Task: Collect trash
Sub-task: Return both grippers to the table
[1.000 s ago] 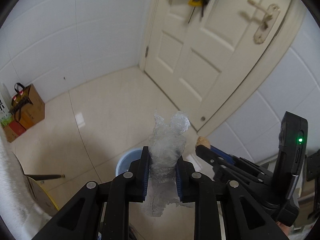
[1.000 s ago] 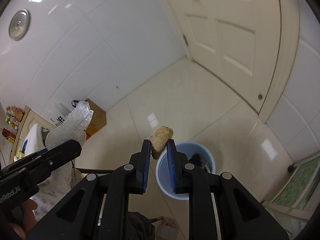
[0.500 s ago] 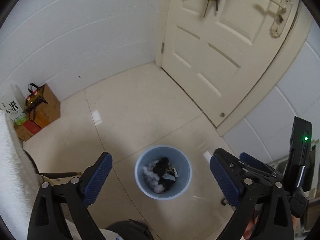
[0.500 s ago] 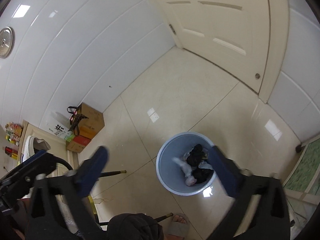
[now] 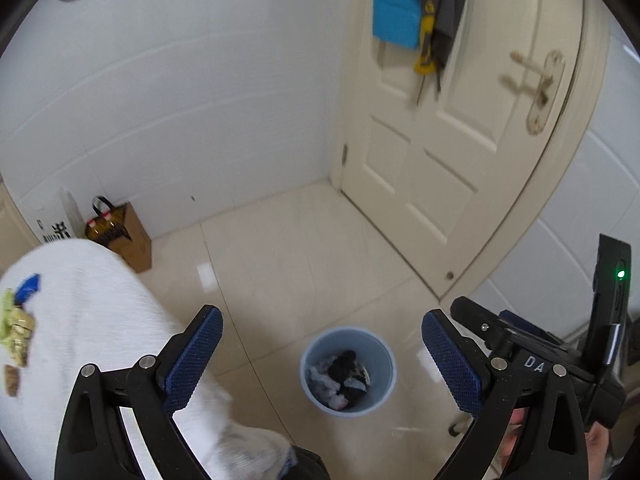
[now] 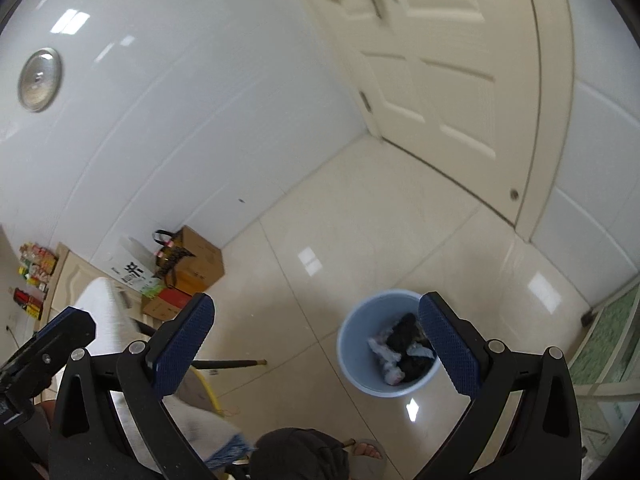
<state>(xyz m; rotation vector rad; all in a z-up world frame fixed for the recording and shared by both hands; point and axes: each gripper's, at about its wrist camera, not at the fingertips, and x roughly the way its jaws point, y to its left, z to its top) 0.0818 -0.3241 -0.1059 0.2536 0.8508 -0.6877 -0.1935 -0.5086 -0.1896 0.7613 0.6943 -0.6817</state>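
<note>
A: What does the left wrist view show?
B: The left gripper is spread wide and empty above a blue bin on the floor, trash inside it. A white cloth carrying wrappers lies at left.

A: And the right wrist view?
B: The right gripper is also released; its right finger overlaps the bin. Cardboard boxes stand by the wall.

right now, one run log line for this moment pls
left gripper: open, empty | right gripper: open, empty | round light-blue plastic bin: on floor, holds trash | small wrappers: on white cloth
</note>
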